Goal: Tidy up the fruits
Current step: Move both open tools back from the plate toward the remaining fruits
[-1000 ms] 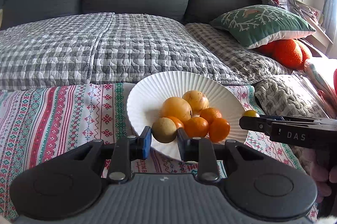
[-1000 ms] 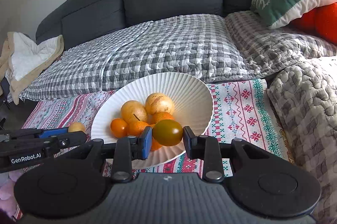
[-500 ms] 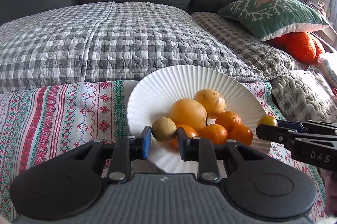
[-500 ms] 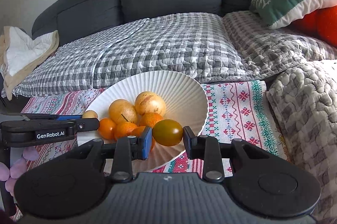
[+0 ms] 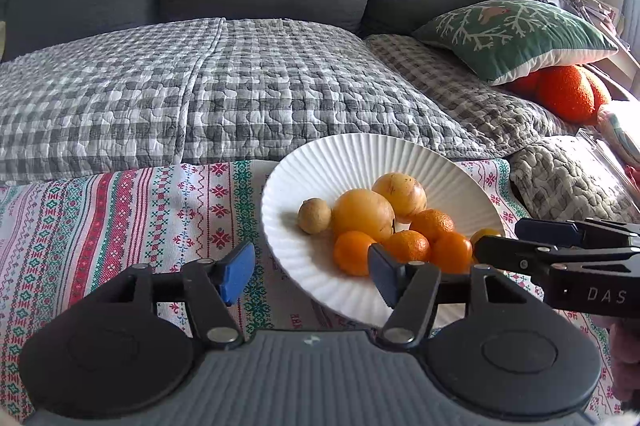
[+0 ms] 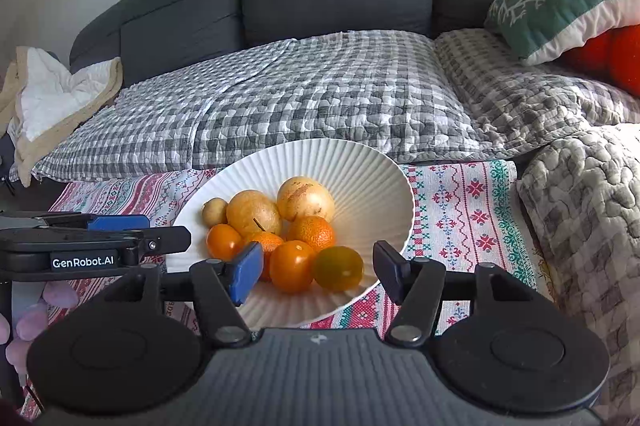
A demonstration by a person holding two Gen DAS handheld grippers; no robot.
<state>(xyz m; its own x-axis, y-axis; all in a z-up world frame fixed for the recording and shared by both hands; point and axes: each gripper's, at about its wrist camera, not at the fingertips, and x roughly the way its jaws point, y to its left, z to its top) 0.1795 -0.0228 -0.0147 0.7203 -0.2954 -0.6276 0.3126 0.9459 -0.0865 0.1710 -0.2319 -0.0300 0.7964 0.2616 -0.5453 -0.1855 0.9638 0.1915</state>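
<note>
A white fluted plate (image 5: 352, 162) (image 6: 360, 170) sits on a patterned cloth and holds several orange and yellow fruits. A small brownish fruit (image 5: 314, 215) (image 6: 214, 211) lies at the plate's left side. A greenish-orange tomato (image 6: 338, 268) lies at the plate's near edge, beside an orange one (image 6: 291, 266). My left gripper (image 5: 311, 272) is open and empty just before the plate's near left rim. My right gripper (image 6: 318, 272) is open and empty, with the tomato lying between its fingers in the plate.
The patterned cloth (image 5: 132, 218) covers the surface under the plate. A checked quilt (image 5: 208, 82) and dark sofa lie behind. A green cushion (image 5: 516, 34) and an orange plush (image 5: 568, 94) are at the right. A knitted grey blanket (image 6: 580, 210) lies right of the plate.
Both grippers have opened. The left let go of the small brownish fruit and the right let go of the tomato; both fruits now rest in the plate.
</note>
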